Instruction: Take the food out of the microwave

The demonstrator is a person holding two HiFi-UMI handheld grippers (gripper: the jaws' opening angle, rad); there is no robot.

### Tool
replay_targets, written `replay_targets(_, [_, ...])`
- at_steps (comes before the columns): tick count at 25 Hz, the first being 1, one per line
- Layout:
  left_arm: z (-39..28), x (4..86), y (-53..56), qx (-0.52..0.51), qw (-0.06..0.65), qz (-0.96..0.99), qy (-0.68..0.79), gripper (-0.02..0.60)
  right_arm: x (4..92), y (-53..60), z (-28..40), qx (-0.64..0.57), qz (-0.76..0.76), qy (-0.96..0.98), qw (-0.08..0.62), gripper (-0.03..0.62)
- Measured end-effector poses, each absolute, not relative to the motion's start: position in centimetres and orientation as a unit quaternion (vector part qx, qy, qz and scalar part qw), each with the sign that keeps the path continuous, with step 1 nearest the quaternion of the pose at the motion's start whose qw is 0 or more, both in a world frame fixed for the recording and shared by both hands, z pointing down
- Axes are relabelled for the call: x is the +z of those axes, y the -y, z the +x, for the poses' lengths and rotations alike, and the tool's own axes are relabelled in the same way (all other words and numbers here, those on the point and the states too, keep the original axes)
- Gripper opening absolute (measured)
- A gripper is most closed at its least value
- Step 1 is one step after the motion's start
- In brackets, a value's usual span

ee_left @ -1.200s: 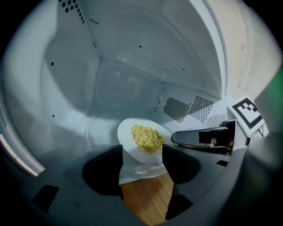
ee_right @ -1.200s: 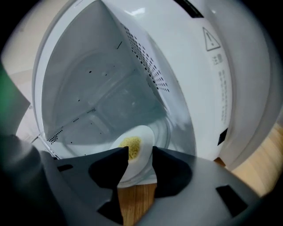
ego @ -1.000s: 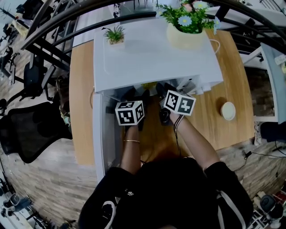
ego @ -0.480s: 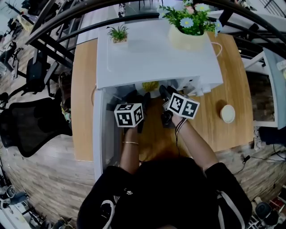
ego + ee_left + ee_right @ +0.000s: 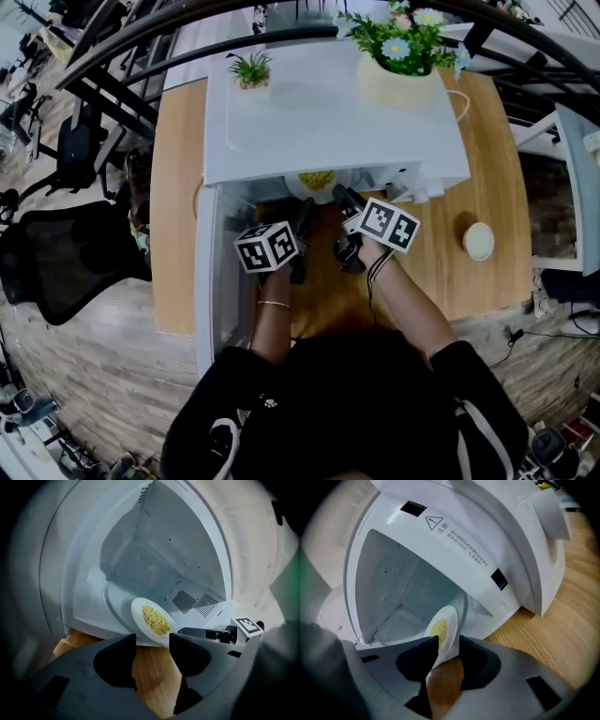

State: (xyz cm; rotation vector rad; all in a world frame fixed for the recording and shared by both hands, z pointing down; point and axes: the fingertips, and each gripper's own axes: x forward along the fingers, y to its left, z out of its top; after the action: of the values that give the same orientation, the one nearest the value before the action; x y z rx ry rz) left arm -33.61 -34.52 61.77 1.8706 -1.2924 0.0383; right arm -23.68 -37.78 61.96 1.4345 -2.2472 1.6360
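clamping the near rim of the plate of food, the right claw holds it at the microwave mouth; the left claw hangs released and empty, the plate just beyond its jaws, above the wooden worktop.

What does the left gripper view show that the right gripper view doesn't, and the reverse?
Only the left gripper view: the left claw, open and empty, plus the other gripper's marker cube. Only the right gripper view: the right claw shut on the rim of the plate, and a warning label on the microwave. Both: the yellow food on that plate, the open cavity, the wooden table.
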Motion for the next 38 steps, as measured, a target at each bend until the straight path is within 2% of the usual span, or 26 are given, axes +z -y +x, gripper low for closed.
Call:
replay_targets(6, [-33.5, 62.6, 34.4, -0.028, 0.452, 0.72, 0.525, 0.178, 62.9, 37.5, -23.6, 0.55, 0.462, 0.696, -0.008, 0.08])
replay_targets(10, [-32.8, 62.6, 34.2, -0.036, 0.468, 0.716, 0.516, 0.173, 62.9, 37.3, -23.8, 0.566, 0.459, 0.685, -0.016, 0.057])
replay_targets(15, [-31.8, 62.4, 34.1, -0.066, 0.49, 0.712, 0.497, 0.163, 62.4, 36.8, -23.4, 0.594, 0.442, 0.669, -0.059, 0.031])
replay_targets(21, [-31.0, 62.2, 33.7, -0.105, 0.514, 0.701, 0.484, 0.106, 62.1, 36.2, -22.6, 0.6, 0.434, 0.669, -0.066, 0.025])
replay_targets(38, [-28.9, 59.1, 31.2, -0.12, 0.476, 0.718, 0.494, 0.095, 59.8, 33.7, -20.5, 0.605, 0.396, 0.685, -0.091, 0.032])
